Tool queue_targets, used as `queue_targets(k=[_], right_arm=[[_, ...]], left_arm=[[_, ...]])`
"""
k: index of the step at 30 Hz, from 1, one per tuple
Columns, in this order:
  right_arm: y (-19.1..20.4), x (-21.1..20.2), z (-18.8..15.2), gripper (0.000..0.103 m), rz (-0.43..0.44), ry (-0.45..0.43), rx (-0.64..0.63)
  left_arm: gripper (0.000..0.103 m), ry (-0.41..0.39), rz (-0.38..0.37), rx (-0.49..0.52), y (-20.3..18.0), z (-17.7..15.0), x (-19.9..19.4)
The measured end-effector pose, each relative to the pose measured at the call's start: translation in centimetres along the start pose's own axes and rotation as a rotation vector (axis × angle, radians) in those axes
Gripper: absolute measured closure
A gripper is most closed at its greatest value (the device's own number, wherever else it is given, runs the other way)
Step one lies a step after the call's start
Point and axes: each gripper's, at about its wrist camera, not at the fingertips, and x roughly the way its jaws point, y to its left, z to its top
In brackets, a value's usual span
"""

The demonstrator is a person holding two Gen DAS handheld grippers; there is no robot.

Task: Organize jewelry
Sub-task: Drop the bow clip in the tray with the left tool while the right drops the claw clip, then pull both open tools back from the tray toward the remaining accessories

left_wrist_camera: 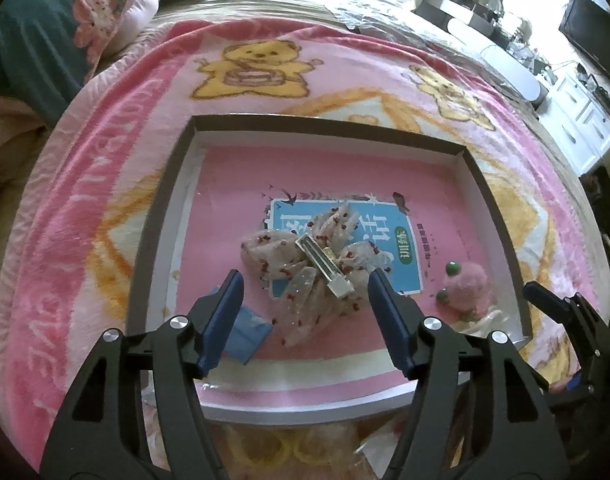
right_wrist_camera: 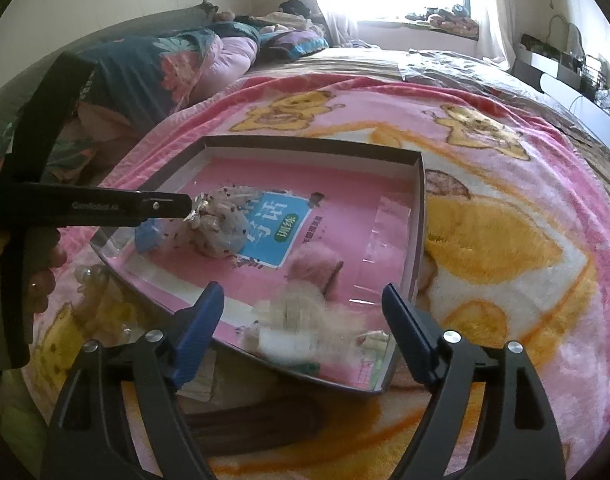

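1. blanket covers the bed, pink with yellow bears, and gives a soft base; the shallow box sits flat on it so small pieces stay gathered inside its walls.
2. at the near left of the box lies a small blue packet, partly hidden behind the left claw's left finger.
3. the left claw hovers over the middle of the box with its jaws wide and nothing held. they stand on either side of the hair bow, which looks like a line-up for a pinch.
4. the hair bow, sheer fabric with red flecks, lies with its metal clip facing up, which offers a firm part to grab.
5. to the right, near the box's right wall, rests a fuzzy pink pompom piece with green beads, and close beside it on the near side something pale that is too blurred to name.
6. the right claw waits at the near right corner, jaws wide and empty, clear of the left claw's reach.
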Motion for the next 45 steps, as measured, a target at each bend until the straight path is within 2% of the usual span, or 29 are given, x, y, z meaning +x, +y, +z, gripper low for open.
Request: queue_targets(k=[9,10,15,27,39,45], right_arm=[[-0.7,-3.1,0.6,0.008,-0.028,-0.078,0.02],[-0.8,-3.7,0.7,0.008,-0.029,-0.091,0.025],[-1.0,-6.3,0.7,0.007,-0.04,-0.144,0.043],[-0.2,-12.5,0.8,0.006,-0.069,-0.234,0.088],[2.4,-16.2,-1.1,0.006,-0.09,-0.253,0.064],[4.0,-17.9,-1.7,0.006,-0.087,-0.267,0.044]], left_arm=[[0.026,-0.049,-0.006,-0.022,0.2,-0.1,-3.1],[0.022,-0.058,-0.01,-0.025,0.2,-0.1,-3.6],[0.014,-0.09,-0.028,-0.024,0.2,-0.3,-6.1],[0.009,-0.187,-0.06,-0.038,1.4,-1.6,-12.5],[0.009,-0.271,-0.081,-0.023,2.8,-4.1,-18.0],[0.009,-0.292,-0.09,-0.016,3.2,-5.8,-19.6]])
